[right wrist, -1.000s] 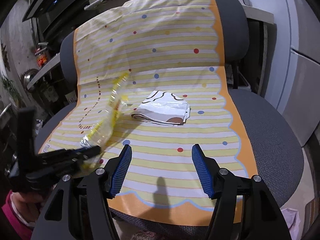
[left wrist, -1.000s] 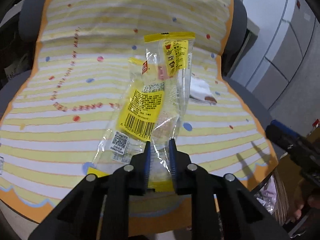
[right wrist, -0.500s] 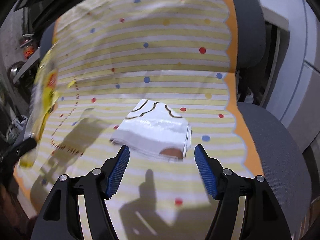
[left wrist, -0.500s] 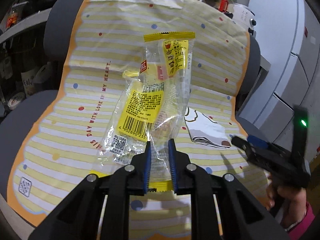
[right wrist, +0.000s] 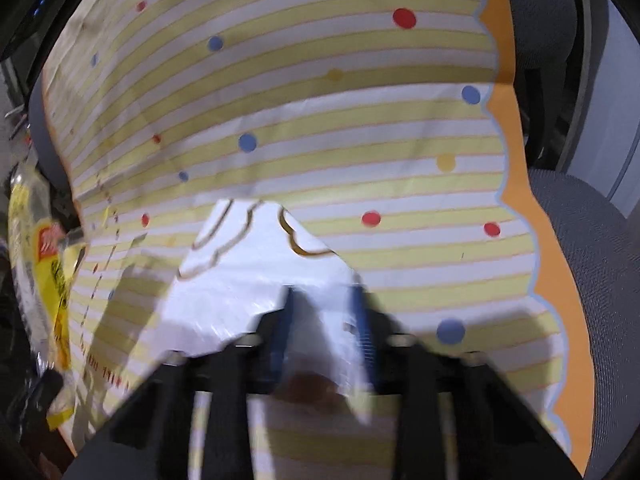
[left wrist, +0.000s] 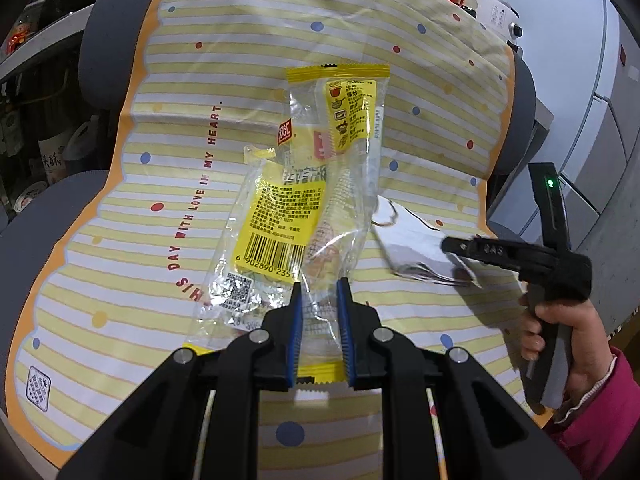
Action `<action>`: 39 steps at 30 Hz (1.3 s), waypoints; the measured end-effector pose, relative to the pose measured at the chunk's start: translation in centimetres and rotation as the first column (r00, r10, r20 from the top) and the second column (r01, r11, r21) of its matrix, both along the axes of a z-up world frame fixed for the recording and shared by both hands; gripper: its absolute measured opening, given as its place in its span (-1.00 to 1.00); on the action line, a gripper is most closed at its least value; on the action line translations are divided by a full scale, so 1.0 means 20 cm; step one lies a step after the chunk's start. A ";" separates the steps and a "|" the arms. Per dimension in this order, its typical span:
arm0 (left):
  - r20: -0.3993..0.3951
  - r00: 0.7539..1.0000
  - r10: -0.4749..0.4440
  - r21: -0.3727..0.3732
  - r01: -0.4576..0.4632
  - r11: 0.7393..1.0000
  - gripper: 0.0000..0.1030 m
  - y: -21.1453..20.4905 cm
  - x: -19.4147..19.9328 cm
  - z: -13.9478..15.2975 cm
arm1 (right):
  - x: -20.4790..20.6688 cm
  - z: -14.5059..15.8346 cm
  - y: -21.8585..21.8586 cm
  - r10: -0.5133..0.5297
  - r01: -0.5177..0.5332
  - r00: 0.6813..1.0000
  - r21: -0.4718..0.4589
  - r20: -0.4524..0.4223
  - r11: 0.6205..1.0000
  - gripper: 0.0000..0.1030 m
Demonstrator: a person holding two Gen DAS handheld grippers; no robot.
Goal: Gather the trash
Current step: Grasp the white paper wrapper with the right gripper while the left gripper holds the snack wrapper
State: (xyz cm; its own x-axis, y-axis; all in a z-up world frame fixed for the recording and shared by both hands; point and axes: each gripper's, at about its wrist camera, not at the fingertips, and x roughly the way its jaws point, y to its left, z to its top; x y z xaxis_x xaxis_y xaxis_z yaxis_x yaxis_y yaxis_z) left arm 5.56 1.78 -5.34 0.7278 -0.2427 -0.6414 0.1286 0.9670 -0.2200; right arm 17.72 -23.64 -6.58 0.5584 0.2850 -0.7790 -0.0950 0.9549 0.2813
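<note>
White crinkled plastic, the flat wrapper (right wrist: 256,288) lies on the striped cloth (right wrist: 320,128) over the chair seat, and the right gripper (right wrist: 324,320) straddles its near edge, blue pads (right wrist: 362,320) narrowed on either side; blur hides whether they already pinch it. A clean pick likely needs the pads to bite the film alone, not the cloth beneath. The left gripper (left wrist: 318,320) is clamped on the clear yellow-printed wrappers (left wrist: 304,200), held above the cloth. Open room lies upward and toward the orange scalloped border (right wrist: 516,184); the chair back (left wrist: 108,40) closes off the far side.
</note>
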 end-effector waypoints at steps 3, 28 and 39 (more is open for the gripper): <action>-0.010 1.000 -0.010 0.000 0.010 1.000 -0.71 -0.01 -0.02 -0.01 | -0.13 0.01 0.03 0.060 -0.060 0.998 -0.031 0.005 0.998 -1.00; -0.007 1.000 0.031 0.021 -0.031 0.999 -0.68 -0.01 0.05 -0.04 | 0.07 0.00 0.16 0.174 -0.172 0.985 -0.127 0.001 0.977 0.00; 0.016 1.000 -0.018 0.015 0.018 1.000 -0.68 -0.09 -0.12 0.03 | -0.34 0.12 0.04 0.062 -0.054 0.997 -0.165 0.047 0.985 -0.90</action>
